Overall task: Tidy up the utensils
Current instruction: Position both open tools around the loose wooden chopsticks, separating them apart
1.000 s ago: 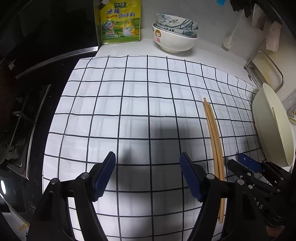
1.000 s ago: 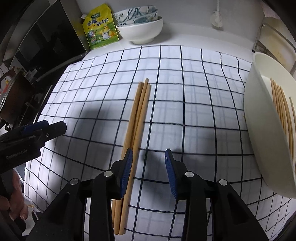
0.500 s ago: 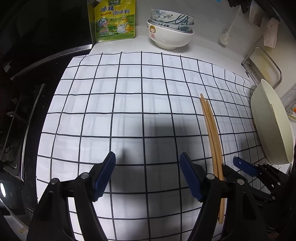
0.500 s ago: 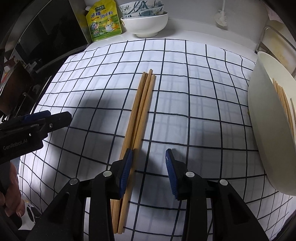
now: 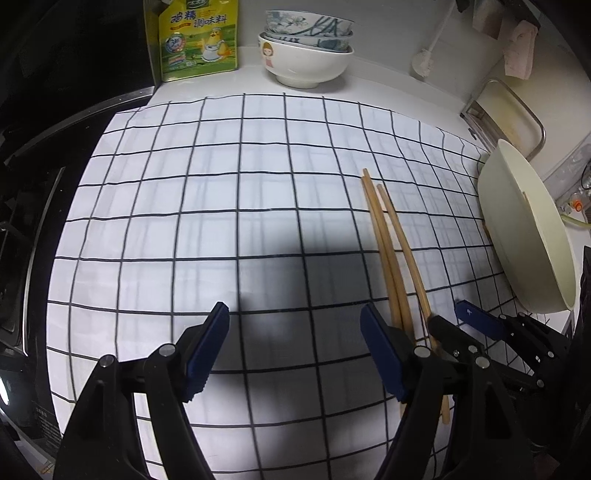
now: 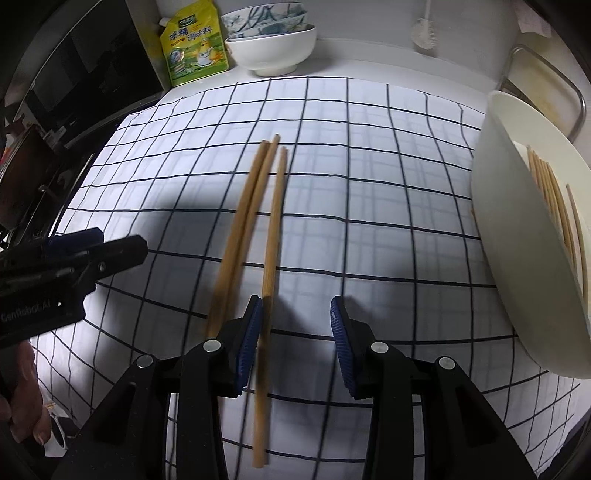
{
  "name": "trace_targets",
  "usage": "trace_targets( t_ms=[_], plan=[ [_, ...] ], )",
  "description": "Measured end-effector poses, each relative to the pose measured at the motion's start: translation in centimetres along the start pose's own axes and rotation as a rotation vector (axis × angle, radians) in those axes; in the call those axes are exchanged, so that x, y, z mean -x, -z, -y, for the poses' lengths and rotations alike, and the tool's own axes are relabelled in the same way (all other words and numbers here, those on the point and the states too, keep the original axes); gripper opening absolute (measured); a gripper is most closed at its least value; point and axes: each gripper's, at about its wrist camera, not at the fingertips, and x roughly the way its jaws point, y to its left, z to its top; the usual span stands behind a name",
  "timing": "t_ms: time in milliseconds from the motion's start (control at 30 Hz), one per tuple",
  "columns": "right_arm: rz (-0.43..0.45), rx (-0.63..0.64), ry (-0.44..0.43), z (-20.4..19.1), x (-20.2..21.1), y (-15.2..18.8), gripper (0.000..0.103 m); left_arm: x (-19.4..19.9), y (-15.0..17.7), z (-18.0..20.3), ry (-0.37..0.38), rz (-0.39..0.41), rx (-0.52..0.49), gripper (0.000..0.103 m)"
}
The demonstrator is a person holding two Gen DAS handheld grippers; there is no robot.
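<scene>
Three wooden chopsticks lie lengthwise on the white checked cloth; they also show in the left wrist view. One chopstick lies apart from the other two, and its near part runs between my right fingers. My right gripper is open over it, left pad beside it. My left gripper is open and empty, left of the chopsticks. A cream tray at the right holds several chopsticks.
Stacked bowls and a yellow seasoning bag stand at the back. A black stove borders the cloth on the left. A metal rack stands behind the tray. A brush hangs on the wall.
The right gripper has moved left and forward, so one chopstick now lies between its fingers, split off from the other two. The left gripper has shifted slightly.
</scene>
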Motion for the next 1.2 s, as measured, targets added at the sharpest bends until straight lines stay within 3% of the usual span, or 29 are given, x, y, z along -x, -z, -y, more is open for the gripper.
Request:
trace_targets(
  t_ms=[267,667,1200],
  plan=[
    [0.018,-0.033,0.014,1.6,0.4,0.4,0.039,-0.8,0.5,2.6,0.04,-0.002,-0.04,0.072],
    [0.032,-0.083,0.016,3.3,1.3,0.9,0.039,-2.2,0.1,4.8,0.041,-0.003,-0.086,0.072],
    [0.042,-0.078,0.002,2.8,1.4,0.7,0.039,-2.4,0.8,2.5,-0.032,-0.002,-0.055,0.075]
  ],
)
